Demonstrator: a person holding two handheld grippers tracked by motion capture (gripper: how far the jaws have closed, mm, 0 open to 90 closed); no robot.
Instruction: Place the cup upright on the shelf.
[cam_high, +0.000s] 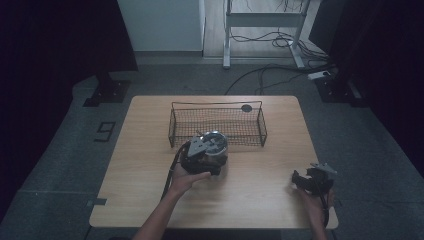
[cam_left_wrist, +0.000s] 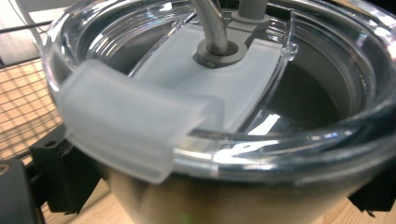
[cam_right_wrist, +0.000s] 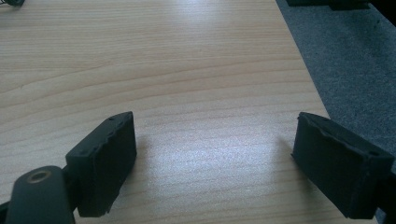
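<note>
Apparently left tongs (cam_high: 212, 152) clasp the tumbler (cam_left_wrist: 224, 140); right tongs (cam_right_wrist: 215, 163) gape wide

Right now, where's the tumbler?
In the high view, the tumbler sits left of table centre, between the left gripper's jaws, just in front of the wire basket.

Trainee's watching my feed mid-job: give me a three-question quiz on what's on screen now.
1. True or false: the tumbler lies inside the wire basket.
2. Which gripper grips the tumbler? A) left gripper B) right gripper
3. Fill in: the right gripper's fingers are spread over bare ____.

Key: 1 false, it is just in front of the basket, on the table; 2 A; 3 table.
</note>
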